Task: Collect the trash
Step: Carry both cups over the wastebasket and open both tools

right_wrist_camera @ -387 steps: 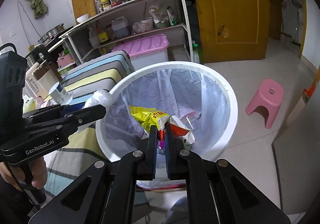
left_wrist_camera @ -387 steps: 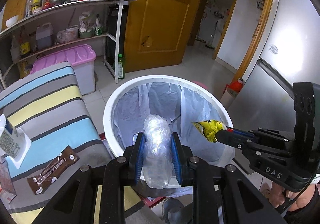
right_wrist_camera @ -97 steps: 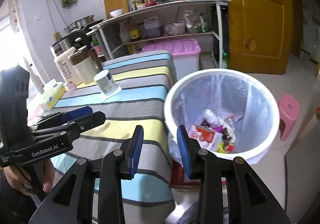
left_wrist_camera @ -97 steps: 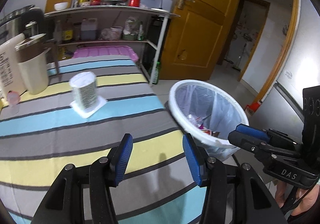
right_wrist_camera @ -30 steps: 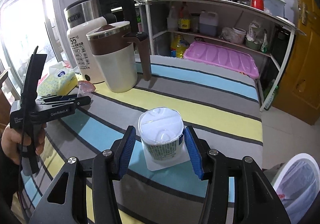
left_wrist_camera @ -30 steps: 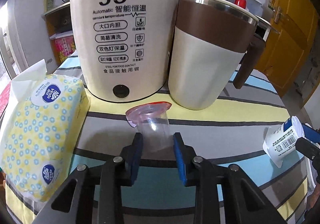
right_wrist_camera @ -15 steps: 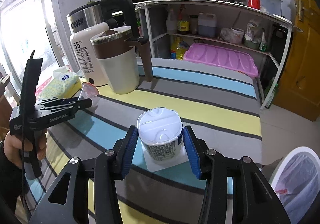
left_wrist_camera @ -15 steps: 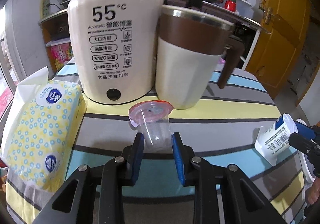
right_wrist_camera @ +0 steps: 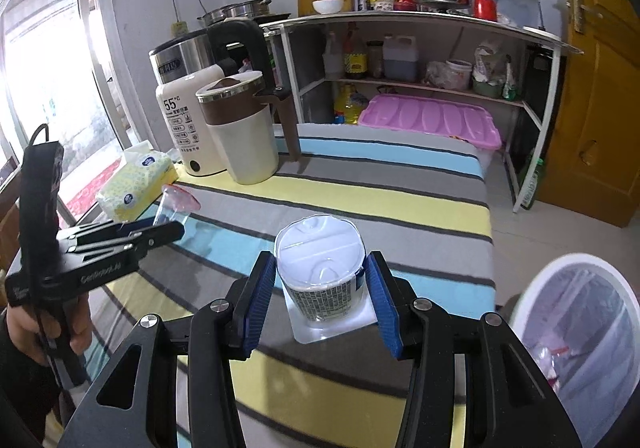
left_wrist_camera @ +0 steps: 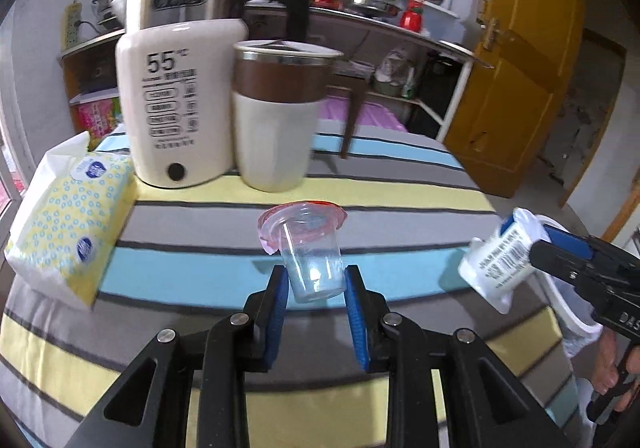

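My left gripper (left_wrist_camera: pixel 315 284) is shut on a clear plastic cup (left_wrist_camera: pixel 310 264) with a peeled pink foil lid, held above the striped tablecloth (left_wrist_camera: pixel 380 204). It also shows in the right wrist view (right_wrist_camera: pixel 170 208). My right gripper (right_wrist_camera: pixel 320 280) is shut on a white yogurt tub (right_wrist_camera: pixel 324 268), held upside down above the cloth. The tub also shows in the left wrist view (left_wrist_camera: pixel 500 264). A white trash bin (right_wrist_camera: pixel 576 332) with a plastic liner stands off the table's right end.
A white kettle (left_wrist_camera: pixel 176 100) marked 55°C and a brown-and-cream jug (left_wrist_camera: pixel 276 112) stand at the table's back. A yellow tissue pack (left_wrist_camera: pixel 68 224) lies at the left. A shelf rack (right_wrist_camera: pixel 420 48) and a pink storage box (right_wrist_camera: pixel 428 120) are behind the table.
Both grippers have lifted their loads off the cloth and drawn back from the kettle and jug. The trash bin has come further into the right wrist view.
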`<state>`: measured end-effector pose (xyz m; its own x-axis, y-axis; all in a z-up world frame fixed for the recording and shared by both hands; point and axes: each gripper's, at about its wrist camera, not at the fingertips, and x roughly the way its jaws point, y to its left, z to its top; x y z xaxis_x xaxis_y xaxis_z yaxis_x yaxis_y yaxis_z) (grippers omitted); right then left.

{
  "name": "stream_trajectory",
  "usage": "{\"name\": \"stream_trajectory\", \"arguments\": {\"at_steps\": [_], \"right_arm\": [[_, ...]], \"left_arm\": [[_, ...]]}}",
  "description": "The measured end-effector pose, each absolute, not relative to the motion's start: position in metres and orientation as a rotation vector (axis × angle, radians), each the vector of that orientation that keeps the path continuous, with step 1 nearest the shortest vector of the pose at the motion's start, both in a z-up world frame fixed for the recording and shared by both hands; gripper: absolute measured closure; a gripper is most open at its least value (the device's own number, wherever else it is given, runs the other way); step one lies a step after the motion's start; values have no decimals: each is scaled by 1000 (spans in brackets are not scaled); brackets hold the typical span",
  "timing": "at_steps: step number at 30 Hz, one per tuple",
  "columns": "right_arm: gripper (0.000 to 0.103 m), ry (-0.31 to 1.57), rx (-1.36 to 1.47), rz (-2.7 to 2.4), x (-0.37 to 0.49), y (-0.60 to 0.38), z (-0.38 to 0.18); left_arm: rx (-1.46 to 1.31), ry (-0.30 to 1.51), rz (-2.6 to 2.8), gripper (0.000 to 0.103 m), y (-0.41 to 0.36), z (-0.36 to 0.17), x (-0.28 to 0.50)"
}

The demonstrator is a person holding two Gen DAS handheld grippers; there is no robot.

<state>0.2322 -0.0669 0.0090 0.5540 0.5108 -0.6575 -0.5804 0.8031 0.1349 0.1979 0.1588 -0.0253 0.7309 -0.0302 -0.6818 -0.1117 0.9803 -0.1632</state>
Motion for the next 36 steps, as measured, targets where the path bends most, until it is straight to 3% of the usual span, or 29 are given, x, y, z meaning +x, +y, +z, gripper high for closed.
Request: {"name": "stream_trajectory", "arguments": {"at_steps": [17,36], "right_arm": [[55,705,-52,551,184,-139,25],[55,687,35,360,175,-246,29]], "left_arm": [[-157,731,-138,74,54,-3,166],[-69,743,-325,74,-53,3,188]]}}
